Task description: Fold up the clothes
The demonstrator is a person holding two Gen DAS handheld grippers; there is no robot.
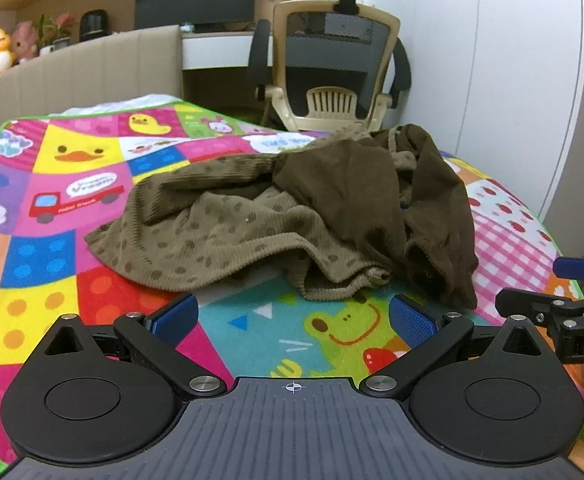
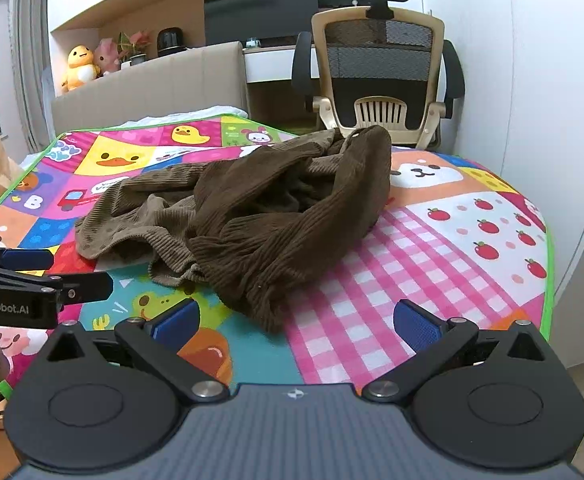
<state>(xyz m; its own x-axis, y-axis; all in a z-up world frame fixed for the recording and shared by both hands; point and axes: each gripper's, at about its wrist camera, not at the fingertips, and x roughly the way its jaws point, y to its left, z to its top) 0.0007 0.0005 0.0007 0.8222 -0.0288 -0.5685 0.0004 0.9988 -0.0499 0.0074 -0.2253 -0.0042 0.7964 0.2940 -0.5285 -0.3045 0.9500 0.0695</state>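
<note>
Lying crumpled on the mat, the brown garment sits in a heap toward the mat's far side, its darker corduroy half bunched nearest the chair and its lighter spotted half spread away from the chair. A rolled hem of the garment droops toward the mat's near edge, just above the printed frog.

The left gripper hangs over the mat's near edge with its jaws spread wide and nothing between them; its blue pads stand clear of the cloth, the garment's hem lying just beyond them. The right gripper is likewise released, jaws fully apart and empty, over the pink checked patch of the mat, with the dark fold of the garment just ahead of its left pad. Each gripper shows at the edge of the other's view, side by side along the mat's near edge.

Beyond the mat's far end stands the chair, against a desk.
</note>
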